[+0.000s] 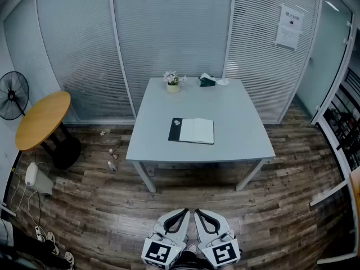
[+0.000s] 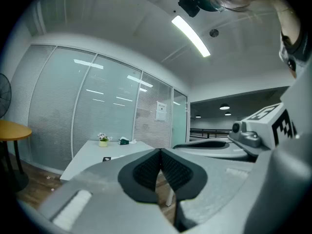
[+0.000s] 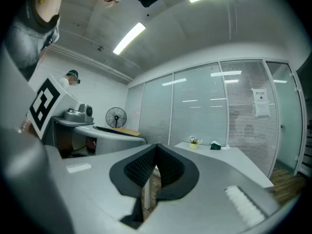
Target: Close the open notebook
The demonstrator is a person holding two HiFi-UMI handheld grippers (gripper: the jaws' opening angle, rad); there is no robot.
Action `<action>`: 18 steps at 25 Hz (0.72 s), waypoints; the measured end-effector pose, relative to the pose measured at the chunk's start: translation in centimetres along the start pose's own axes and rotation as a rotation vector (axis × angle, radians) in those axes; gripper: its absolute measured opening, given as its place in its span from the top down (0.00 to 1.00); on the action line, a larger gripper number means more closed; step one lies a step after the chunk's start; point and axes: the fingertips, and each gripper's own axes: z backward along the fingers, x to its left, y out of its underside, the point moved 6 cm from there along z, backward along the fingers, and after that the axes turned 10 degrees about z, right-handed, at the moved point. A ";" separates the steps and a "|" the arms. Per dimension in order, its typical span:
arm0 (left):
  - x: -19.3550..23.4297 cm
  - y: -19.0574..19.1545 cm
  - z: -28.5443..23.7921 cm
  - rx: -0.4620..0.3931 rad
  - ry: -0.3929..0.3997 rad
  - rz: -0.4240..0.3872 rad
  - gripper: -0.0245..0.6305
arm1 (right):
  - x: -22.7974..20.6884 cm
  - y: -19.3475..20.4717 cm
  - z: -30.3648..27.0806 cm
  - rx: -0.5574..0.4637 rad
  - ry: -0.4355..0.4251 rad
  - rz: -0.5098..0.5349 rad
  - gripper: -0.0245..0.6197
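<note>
An open notebook [image 1: 192,131] with a black cover on its left and white pages on its right lies flat near the middle of a pale grey table [image 1: 163,103]. Both grippers hang side by side at the bottom of the head view, well short of the table. My left gripper [image 1: 184,212] is shut with nothing between its pads. My right gripper [image 1: 198,212] is shut and empty too. In the left gripper view the left gripper [image 2: 160,151] points level toward the table [image 2: 90,152]; a dark sliver of the notebook [image 2: 106,158] shows. The right gripper [image 3: 156,147] points at the table [image 3: 239,160].
A small potted plant [image 1: 173,82] and a dark green tissue box [image 1: 207,81] stand at the table's far edge. A round wooden side table [image 1: 42,118] and a fan [image 1: 12,95] are at the left. Glass partitions close off the back. Wooden floor lies between me and the table.
</note>
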 end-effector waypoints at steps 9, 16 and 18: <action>-1.4 0.3 -1.1 0.001 0.013 0.022 0.96 | -1.8 0.5 0.7 -0.046 0.003 -0.023 0.96; -0.3 0.2 -3.1 0.000 -0.002 0.036 0.96 | -3.5 1.2 -1.0 -0.040 -0.004 -0.052 0.96; 0.4 -0.2 -4.2 0.009 -0.004 0.042 0.96 | -4.3 1.4 -1.9 -0.036 0.005 -0.059 0.96</action>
